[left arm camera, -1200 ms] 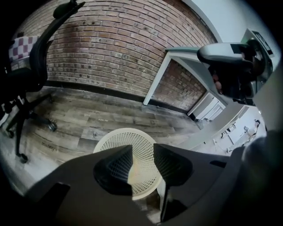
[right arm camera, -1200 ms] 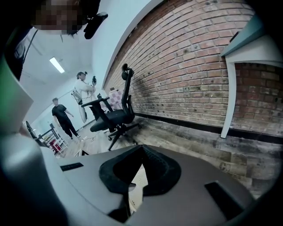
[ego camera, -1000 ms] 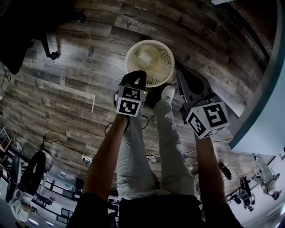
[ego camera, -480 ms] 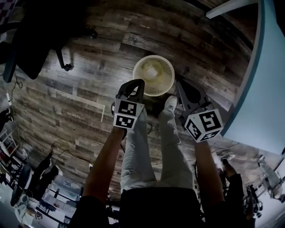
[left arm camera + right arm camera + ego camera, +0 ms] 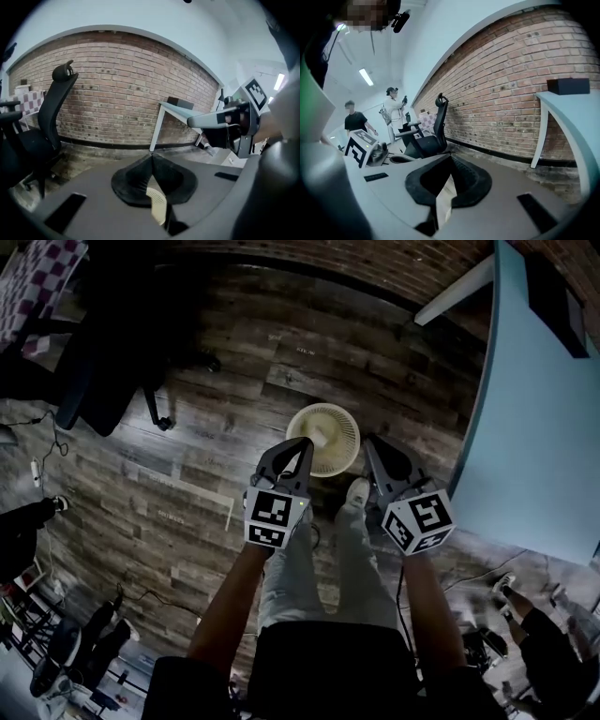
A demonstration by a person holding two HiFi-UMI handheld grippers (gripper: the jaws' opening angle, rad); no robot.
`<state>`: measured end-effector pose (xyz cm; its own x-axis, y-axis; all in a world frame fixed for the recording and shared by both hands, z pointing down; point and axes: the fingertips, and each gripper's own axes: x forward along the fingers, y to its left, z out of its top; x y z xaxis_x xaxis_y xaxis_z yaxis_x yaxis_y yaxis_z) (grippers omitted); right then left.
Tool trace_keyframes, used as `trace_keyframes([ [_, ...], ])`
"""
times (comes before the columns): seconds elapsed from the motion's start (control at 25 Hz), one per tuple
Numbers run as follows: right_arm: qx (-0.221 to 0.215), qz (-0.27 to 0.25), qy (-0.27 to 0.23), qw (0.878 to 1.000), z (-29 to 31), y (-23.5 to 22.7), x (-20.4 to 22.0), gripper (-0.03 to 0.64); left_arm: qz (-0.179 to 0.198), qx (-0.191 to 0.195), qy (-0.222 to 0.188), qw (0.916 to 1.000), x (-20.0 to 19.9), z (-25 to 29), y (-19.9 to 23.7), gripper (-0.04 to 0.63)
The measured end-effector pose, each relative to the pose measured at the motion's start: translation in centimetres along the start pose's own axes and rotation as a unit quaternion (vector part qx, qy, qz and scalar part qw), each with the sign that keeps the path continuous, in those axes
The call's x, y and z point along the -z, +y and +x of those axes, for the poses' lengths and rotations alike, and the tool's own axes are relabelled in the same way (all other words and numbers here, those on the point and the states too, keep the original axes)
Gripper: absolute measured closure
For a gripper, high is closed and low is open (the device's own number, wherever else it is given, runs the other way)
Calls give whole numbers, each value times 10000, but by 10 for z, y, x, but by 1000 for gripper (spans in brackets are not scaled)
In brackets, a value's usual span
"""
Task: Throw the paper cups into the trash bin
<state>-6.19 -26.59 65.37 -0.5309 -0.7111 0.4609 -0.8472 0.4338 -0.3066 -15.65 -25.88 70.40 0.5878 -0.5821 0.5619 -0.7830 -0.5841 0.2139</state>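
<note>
Both pressed together, empty: my left gripper, right gripper. Bin just beside my shoe; careless step could tip it, spill cup.

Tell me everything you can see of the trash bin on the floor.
The trash bin is a round, cream-coloured basket with a slotted, lattice-like wall, plastic by its look. It stands upright and open-topped on the wooden floor, near the table and just ahead of the person's shoe. Something pale lies inside, too small to name.

Weathered wood-plank floor, rough brick wall, plastic lattice trash bin, smooth tabletop
</note>
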Motion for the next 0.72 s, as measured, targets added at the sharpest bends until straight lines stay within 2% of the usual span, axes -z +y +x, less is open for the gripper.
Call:
trace_keyframes([
  [0.16,2,-213,-194,9996,-12,12,-36,612,-40,-8,-382,9993,-46,-24,-8,586],
  [0.32,24,-218,-372,9991,-25,23,-64,612,154,-73,-614,9980,-82,-47,-17,586],
  [0.48,59,-590,-506,9970,-37,43,-95,612,45,91,-1037,9946,-121,-76,-27,586],
  [0.72,57,-768,-692,9946,-60,66,-134,612,104,219,-1439,9893,-172,-113,-41,586],
])
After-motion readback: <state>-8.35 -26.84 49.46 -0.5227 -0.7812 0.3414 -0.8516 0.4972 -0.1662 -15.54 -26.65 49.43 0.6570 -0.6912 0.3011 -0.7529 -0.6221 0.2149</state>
